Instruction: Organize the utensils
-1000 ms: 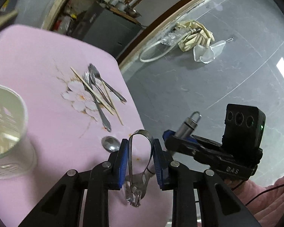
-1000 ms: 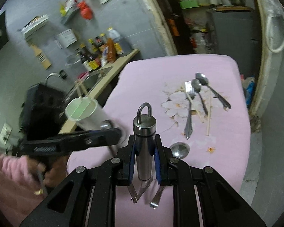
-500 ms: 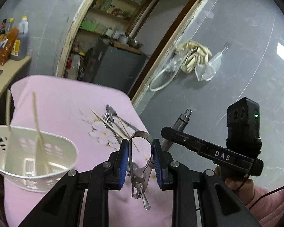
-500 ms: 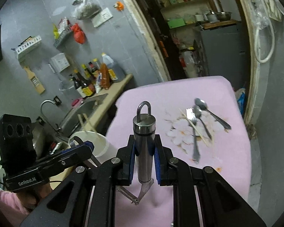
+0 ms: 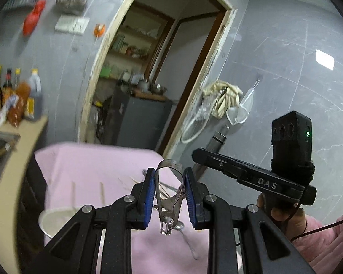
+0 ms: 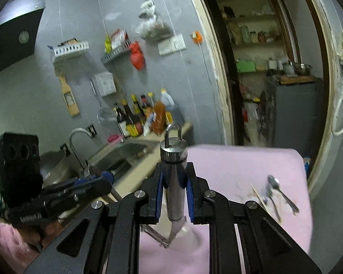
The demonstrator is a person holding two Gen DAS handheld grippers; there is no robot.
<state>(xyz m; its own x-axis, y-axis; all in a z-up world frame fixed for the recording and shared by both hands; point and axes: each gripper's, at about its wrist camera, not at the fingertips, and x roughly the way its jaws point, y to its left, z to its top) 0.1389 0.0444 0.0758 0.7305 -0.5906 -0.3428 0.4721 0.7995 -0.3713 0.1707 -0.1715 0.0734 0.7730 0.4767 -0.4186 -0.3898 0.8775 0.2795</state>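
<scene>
My left gripper is shut on small metal tongs, held upright above the pink table, bend up and tips pointing down. My right gripper is shut on a steel peeler by its round handle, hanging loop up, blade end down. The right gripper also shows in the left wrist view, to the right and level. A white basket with chopsticks stands low at the left. Spoons, a fork and chopsticks lie on the table's right part.
A counter with a sink and sauce bottles runs along the table's left side. A doorway with a grey cabinet is beyond the table. A spoon lies on the cloth under the left gripper.
Both grippers have risen and tilted up, each keeping its utensil. The table and basket have dropped low in both views, and more wall shows.
</scene>
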